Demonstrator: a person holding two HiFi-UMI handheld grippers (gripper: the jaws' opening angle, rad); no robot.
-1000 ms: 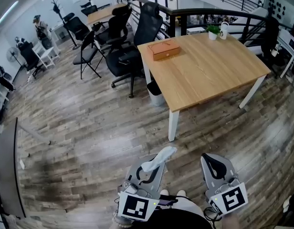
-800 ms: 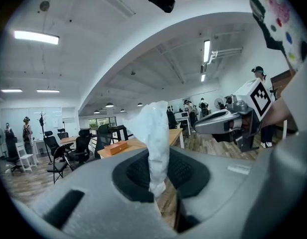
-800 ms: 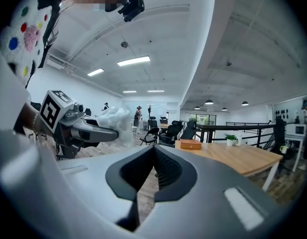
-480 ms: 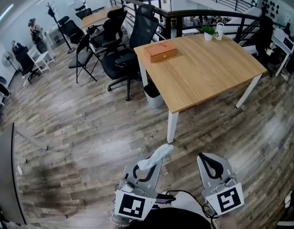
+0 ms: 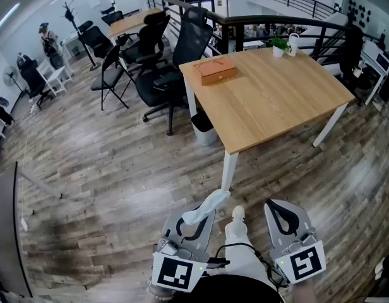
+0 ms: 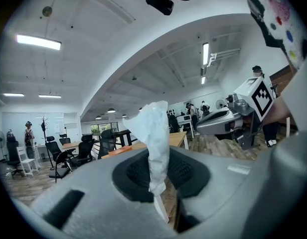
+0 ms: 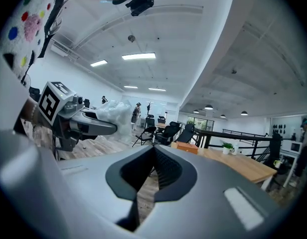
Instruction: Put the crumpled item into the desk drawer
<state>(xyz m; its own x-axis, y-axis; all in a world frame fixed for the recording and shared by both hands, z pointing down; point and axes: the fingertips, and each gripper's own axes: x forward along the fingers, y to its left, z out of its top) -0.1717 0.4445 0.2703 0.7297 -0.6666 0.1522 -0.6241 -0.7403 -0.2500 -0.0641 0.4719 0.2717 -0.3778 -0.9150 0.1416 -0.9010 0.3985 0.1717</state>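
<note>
**A:** What have the left tongs got?

**B:** They are pinching the crumpled item, a pale wad of thin wrap or tissue. The pinch is on its lower end, and most of it sticks up past the tips.

**A:** And the right tongs?

**B:** Pressed together, with nothing between them. Both are held out low in front of the body, side by side and apart, above the wooden floor.

**A:** Where is the drawer?

**B:** I can't see one. The worktop stands ahead with a brown box and a small plant on it. Any drawer would be under its edge, hidden from here.

**A:** So how do I carry this well?

**B:** I'd hold the pinch steady and level, since the wad looks light and soft and a loose grip could drop it. Approach the near side and steer clear of the chairs. The empty right tongs look best placed to pull the drawer open.
</note>
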